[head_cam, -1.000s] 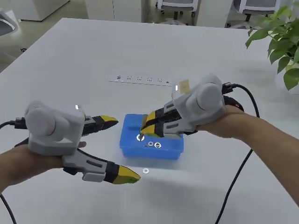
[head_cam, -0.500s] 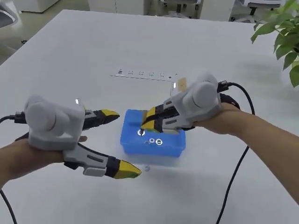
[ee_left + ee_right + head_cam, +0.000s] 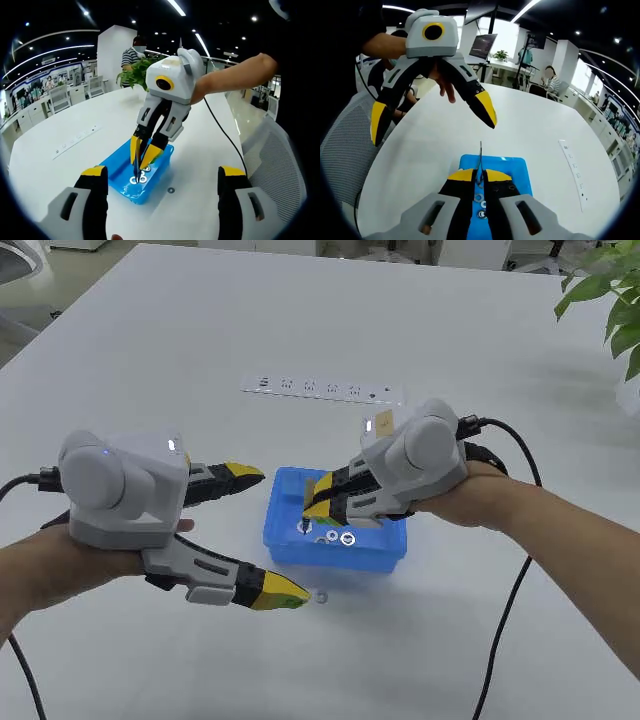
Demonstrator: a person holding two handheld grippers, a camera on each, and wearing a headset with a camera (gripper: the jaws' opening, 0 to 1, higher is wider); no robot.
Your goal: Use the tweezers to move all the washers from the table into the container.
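1. Lower centre, head view: our left gripper [image 3: 272,533], jaws wide apart, above the white table [image 3: 140,350]; one washer [image 3: 321,596] lies by its near tip.
2. Centre: our right gripper [image 3: 312,508] clamps tweezers [image 3: 480,152] over the blue container [image 3: 385,552] holding washers [image 3: 340,537].
3. Upper centre, a power strip [image 3: 322,390]; upper right, a plant [image 3: 610,290].

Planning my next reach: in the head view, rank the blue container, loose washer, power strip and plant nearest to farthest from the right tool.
1. Blue container, under the right tool.
2. Loose washer, just in front, toward me.
3. Power strip, farther back.
4. Plant, far right.
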